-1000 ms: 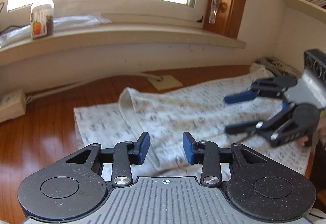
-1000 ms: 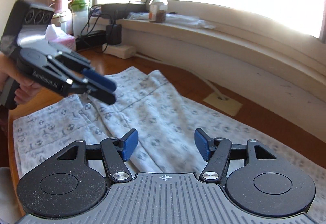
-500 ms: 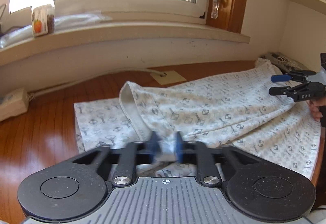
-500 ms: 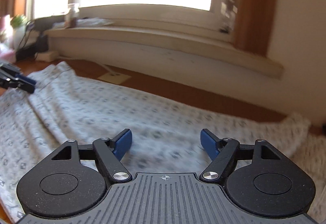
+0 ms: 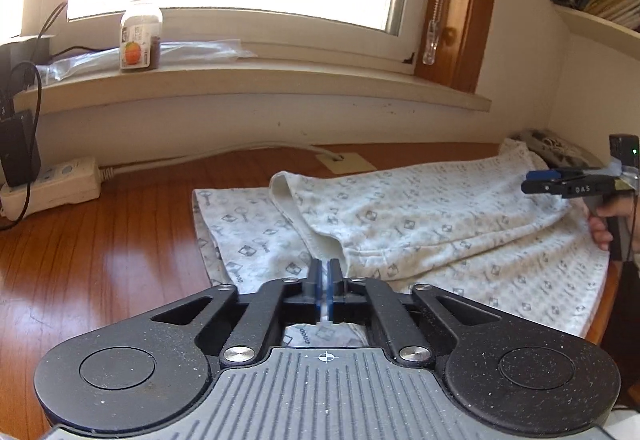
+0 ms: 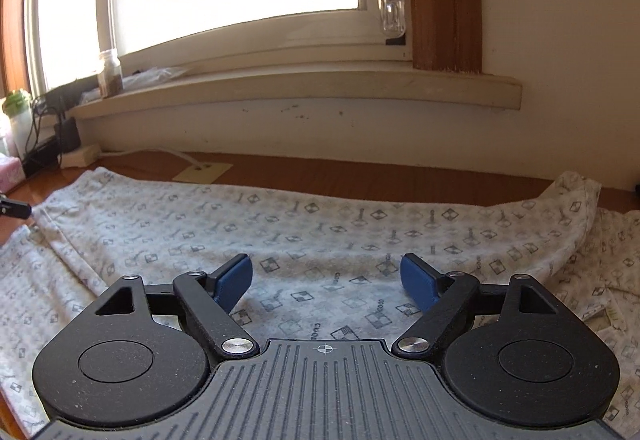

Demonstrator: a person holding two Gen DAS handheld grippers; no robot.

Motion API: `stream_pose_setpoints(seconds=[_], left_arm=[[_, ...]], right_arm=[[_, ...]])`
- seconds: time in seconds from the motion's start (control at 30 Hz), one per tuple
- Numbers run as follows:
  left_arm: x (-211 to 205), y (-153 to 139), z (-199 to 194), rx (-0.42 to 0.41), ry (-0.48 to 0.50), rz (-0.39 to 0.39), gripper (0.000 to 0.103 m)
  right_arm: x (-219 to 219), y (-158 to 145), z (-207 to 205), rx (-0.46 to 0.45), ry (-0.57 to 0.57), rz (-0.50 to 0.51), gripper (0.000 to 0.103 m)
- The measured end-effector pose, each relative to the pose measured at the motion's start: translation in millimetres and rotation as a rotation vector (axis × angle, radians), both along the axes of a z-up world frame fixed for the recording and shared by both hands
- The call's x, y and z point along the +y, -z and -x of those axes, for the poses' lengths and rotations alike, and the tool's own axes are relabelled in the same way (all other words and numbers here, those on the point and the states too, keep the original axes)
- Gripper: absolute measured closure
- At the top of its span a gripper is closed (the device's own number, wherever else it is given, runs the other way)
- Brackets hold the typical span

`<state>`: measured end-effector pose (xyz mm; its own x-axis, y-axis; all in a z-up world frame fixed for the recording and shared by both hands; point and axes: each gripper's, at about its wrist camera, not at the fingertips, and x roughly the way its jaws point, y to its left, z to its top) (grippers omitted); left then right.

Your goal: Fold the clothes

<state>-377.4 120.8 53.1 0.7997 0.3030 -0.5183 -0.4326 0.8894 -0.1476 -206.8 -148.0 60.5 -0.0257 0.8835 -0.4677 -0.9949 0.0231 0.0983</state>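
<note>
Currently, left wrist view: the left gripper (image 5: pixel 324 280) is clamped on the near edge of the patterned garment (image 5: pixel 420 216), which is spread ahead on the wooden table (image 5: pixel 100 252); one fold exists. Right wrist view: the right gripper (image 6: pixel 326 276) hovers over cloth, jaws opening, nothing between them. Further folding remains.

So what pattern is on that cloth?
White garment with small grey squares and keys, clearest in the right wrist view.

The left gripper (image 5: pixel 324 276), open a second ago, has closed on the near edge of the patterned garment (image 5: pixel 420 228) at lower centre. The right gripper (image 6: pixel 326 280) has swung from the frame's middle to the far right edge, its jaws opening, nothing between them.
</note>
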Motion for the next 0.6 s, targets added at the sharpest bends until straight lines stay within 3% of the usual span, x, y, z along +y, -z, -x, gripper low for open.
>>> stream_pose_setpoints(seconds=[0.17, 0.27, 0.37, 0.4, 0.43, 0.6], left_arm=[[0, -1, -19, -0.015, 0.026, 0.033, 0.07], [-1, 6, -32, -0.003, 0.042, 0.049, 0.07], [-1, 12, -37, -0.003, 0.048, 0.044, 0.074], [-2, 12, -37, -0.006, 0.05, 0.035, 0.082], [-3, 13, -37, -0.008, 0.053, 0.026, 0.098], [-6, 0, -15, -0.08, 0.052, 0.007, 0.098]], right_arm=[[0, 0, 1, 0.005, -0.007, 0.0, 0.021], [1, 1, 3, -0.005, -0.014, 0.009, 0.021], [1, 1, 4, -0.01, -0.013, 0.013, 0.021], [1, 1, 4, -0.01, -0.012, 0.012, 0.021], [1, 1, 4, -0.008, -0.012, 0.01, 0.02], [-3, 1, -4, 0.032, 0.009, -0.014, 0.02]])
